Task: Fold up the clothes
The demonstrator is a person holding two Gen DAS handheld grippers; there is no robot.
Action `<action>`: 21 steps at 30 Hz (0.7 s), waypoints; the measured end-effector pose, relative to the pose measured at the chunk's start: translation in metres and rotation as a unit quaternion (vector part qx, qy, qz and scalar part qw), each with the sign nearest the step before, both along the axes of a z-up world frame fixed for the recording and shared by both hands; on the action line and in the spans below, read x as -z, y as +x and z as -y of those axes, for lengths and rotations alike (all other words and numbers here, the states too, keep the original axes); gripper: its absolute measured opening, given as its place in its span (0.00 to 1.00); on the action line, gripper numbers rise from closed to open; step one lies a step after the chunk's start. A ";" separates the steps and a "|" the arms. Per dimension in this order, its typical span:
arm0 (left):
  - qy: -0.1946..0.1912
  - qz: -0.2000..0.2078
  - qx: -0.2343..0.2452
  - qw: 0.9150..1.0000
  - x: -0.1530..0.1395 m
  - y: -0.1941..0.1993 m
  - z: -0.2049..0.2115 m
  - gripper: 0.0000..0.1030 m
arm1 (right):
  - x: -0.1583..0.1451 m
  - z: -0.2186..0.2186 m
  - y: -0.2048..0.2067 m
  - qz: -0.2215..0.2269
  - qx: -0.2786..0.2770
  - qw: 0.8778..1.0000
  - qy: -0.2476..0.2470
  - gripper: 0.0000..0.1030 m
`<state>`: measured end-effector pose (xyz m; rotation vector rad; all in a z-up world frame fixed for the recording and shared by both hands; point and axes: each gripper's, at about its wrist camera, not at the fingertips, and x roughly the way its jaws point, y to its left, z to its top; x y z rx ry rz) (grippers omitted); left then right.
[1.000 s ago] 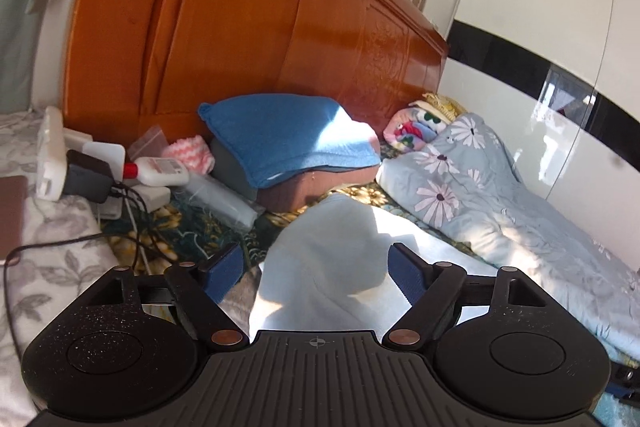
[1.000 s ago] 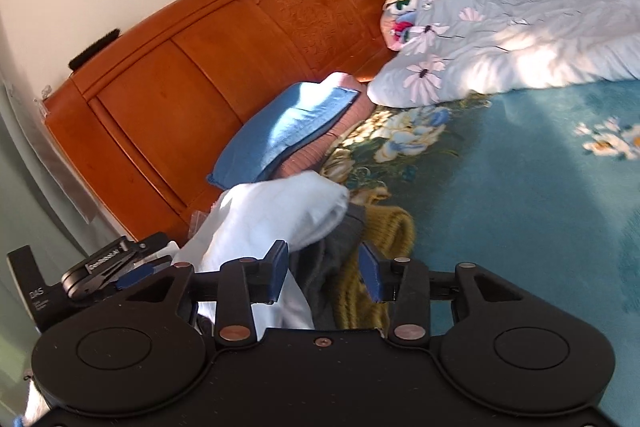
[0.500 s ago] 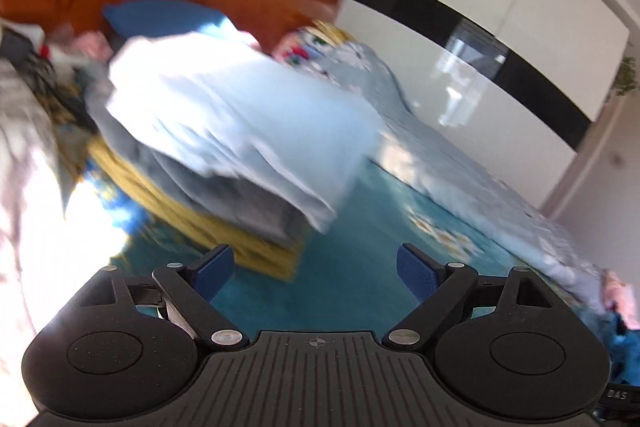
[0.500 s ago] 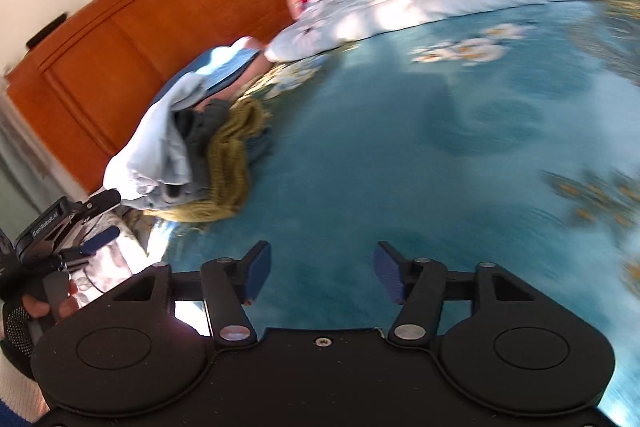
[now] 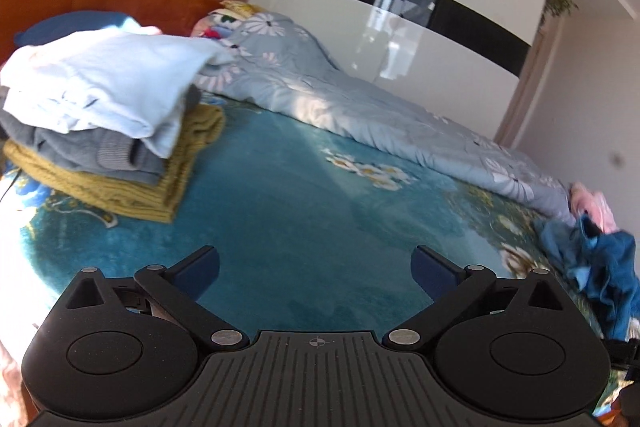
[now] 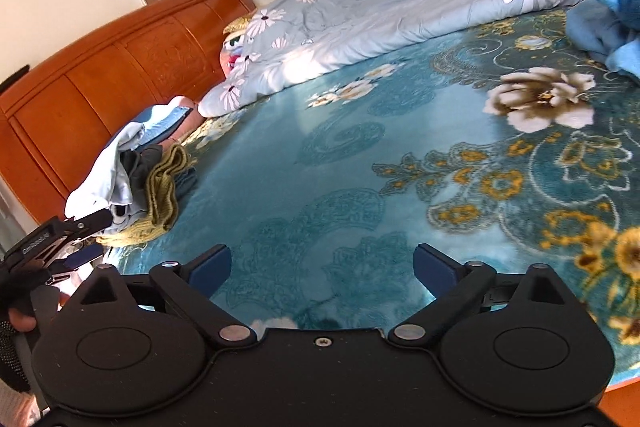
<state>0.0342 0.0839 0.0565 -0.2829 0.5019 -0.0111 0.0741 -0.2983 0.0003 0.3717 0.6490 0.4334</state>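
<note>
Both claws empty and spread wide: left gripper (image 5: 315,261) and right gripper (image 6: 322,263) hover over bare teal blanket (image 6: 340,163), likely between garments. The folded stack (image 5: 108,115) sits near the headboard (image 6: 100,67), pale blue top over grey and mustard knits. Unfolded blue clothes (image 6: 608,15) wait at the far end (apparently next). The floral quilt (image 5: 360,99) bunches alongside; nothing blocks the reach.

One stack of three folded garments (image 5: 104,131), one heap of unfolded blue clothes (image 6: 604,15), one floral pale-blue quilt (image 5: 360,107) and two black claws, left (image 5: 315,273) and right (image 6: 322,269).
</note>
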 end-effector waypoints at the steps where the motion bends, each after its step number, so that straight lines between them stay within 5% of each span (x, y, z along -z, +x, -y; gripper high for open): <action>1: 0.006 -0.001 0.004 1.000 0.000 0.000 0.007 1.00 | 0.000 0.002 -0.003 0.007 0.001 1.000 0.003 0.98; 12: 0.083 -0.002 -0.002 0.997 0.007 -0.003 0.074 1.00 | 0.007 0.048 -0.037 0.089 0.078 0.993 -0.009 0.99; 16: 0.142 -0.021 -0.019 0.989 0.015 0.002 0.100 1.00 | 0.011 0.063 -0.046 0.086 0.089 0.992 -0.027 0.99; 21: 0.165 -0.032 0.034 0.985 0.026 0.002 0.133 1.00 | 0.020 0.073 -0.056 0.068 0.100 0.992 -0.035 0.99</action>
